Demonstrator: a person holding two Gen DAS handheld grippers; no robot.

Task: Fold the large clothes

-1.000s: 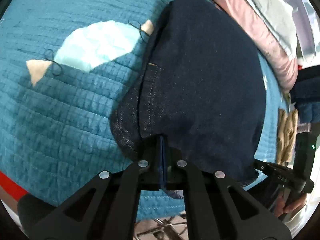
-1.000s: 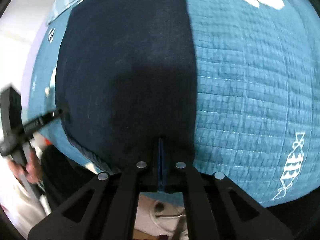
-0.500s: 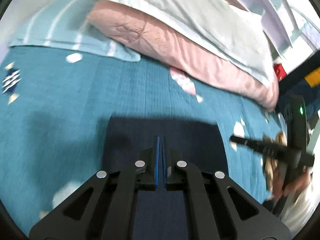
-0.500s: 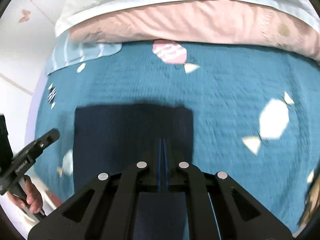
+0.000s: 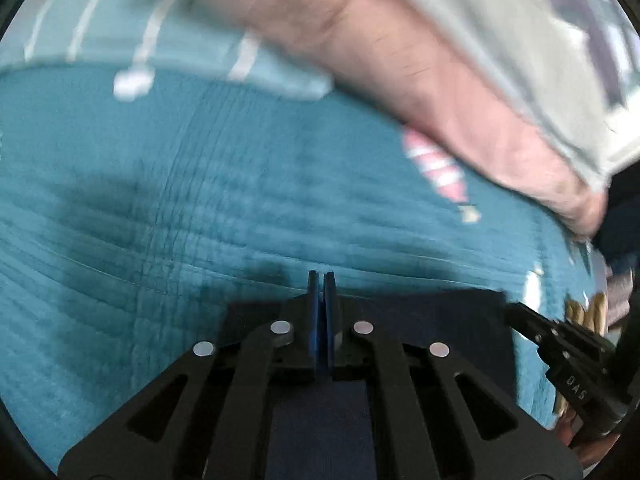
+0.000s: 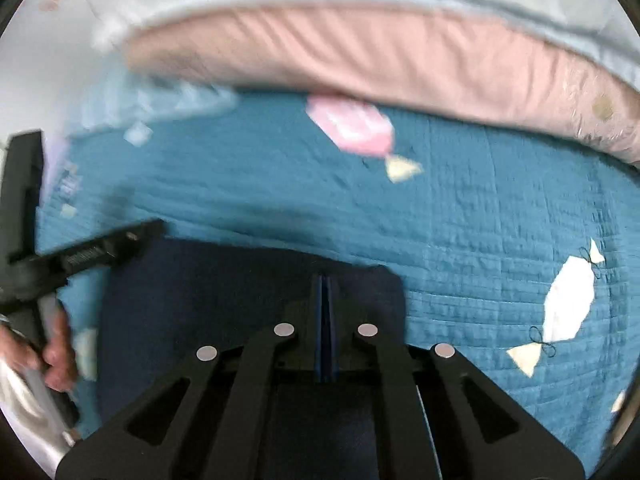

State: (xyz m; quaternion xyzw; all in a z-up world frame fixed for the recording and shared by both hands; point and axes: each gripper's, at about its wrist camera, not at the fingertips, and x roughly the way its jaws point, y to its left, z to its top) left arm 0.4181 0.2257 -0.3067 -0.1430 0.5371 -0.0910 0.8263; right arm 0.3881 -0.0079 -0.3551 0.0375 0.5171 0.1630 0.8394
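A dark navy denim garment [image 6: 208, 304] lies on the teal quilt, also seen in the left wrist view [image 5: 448, 320]. My left gripper [image 5: 321, 280] has its blue pads together over the garment's far edge; whether cloth sits between them is hidden. My right gripper [image 6: 325, 284] is shut near the garment's far right corner, with cloth under it. The right gripper shows at the right in the left wrist view [image 5: 560, 344]. The left gripper shows at the left in the right wrist view [image 6: 104, 252].
The teal quilt [image 6: 480, 220] with candy patches covers the bed. A pink pillow [image 6: 380, 52] and a pale one [image 5: 500, 40] lie along the far side. A striped light-blue cloth [image 5: 120, 32] lies at the far left.
Both grippers have swung up and forward, carrying the garment's near edge across toward the pillows. The garment now lies shorter and doubled beneath them.
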